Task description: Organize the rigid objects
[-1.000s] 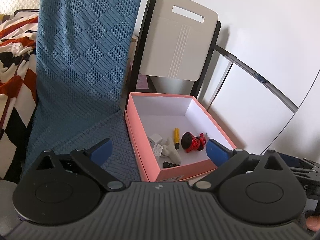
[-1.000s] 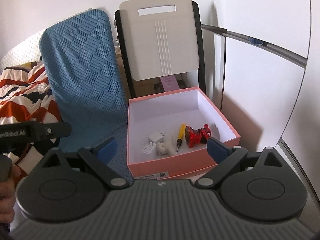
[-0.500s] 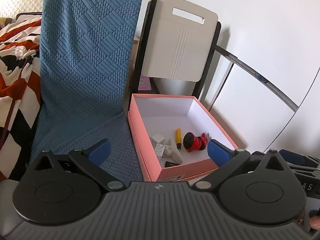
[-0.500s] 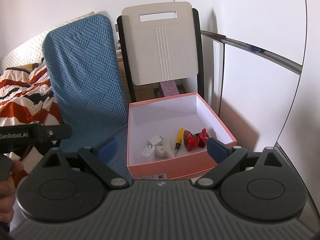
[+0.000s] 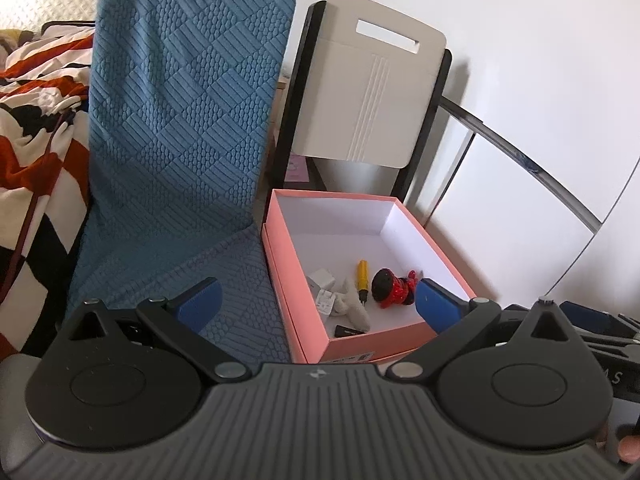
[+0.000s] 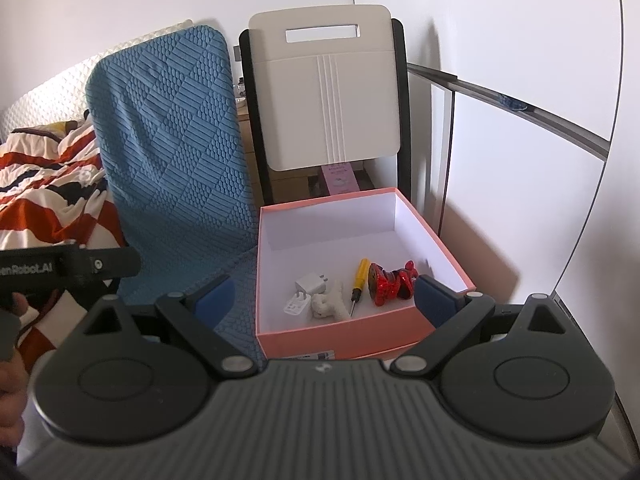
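Blue quilted chair cover (image 5: 180, 128), left half of the frame, draped over seat and backrest. White folding chair back (image 5: 372, 96), upper centre, black-framed. Striped blanket (image 5: 36, 120), far left edge. Pink box (image 5: 376, 342), lower centre, open, white-lined, just beside the blue seat. Left gripper (image 5: 316, 300) and right gripper (image 6: 326, 294), bottom of each frame, jaws spread wide, holding nothing, both short of the box. Box contents, near the front wall: red-and-black toy (image 6: 390, 282); white figurine (image 6: 330, 306); two white chargers (image 6: 310, 283); yellow screwdriver (image 6: 359, 282); small black item (image 5: 349, 331).
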A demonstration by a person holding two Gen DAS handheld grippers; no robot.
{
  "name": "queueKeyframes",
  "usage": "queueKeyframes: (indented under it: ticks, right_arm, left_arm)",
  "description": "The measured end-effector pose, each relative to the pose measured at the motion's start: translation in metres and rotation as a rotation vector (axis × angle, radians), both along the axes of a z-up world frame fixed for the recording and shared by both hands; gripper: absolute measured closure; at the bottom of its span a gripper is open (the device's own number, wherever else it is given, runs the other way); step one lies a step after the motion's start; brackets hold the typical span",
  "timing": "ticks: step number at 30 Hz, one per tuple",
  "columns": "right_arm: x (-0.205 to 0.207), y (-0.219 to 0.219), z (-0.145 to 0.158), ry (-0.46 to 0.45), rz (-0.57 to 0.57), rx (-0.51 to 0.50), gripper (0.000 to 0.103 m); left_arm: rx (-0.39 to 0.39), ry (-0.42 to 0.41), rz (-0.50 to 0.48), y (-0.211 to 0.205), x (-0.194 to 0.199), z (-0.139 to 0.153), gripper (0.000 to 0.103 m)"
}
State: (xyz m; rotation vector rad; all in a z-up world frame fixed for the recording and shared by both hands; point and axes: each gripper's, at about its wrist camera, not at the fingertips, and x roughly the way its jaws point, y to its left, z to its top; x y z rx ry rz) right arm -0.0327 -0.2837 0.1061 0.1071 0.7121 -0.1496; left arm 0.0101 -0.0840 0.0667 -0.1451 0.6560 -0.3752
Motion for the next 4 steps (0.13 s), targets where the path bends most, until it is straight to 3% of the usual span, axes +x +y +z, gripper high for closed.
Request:
queueKeyframes:
  ticks: [4]
  right_arm:
    - [0.0016, -0.0021, -0.0005, 0.004, -0.008, 0.001, 0.005]
  left_arm:
    - [0.004, 0.000, -0.012, -0.0018, -0.0009, -0.0003, 0.000]
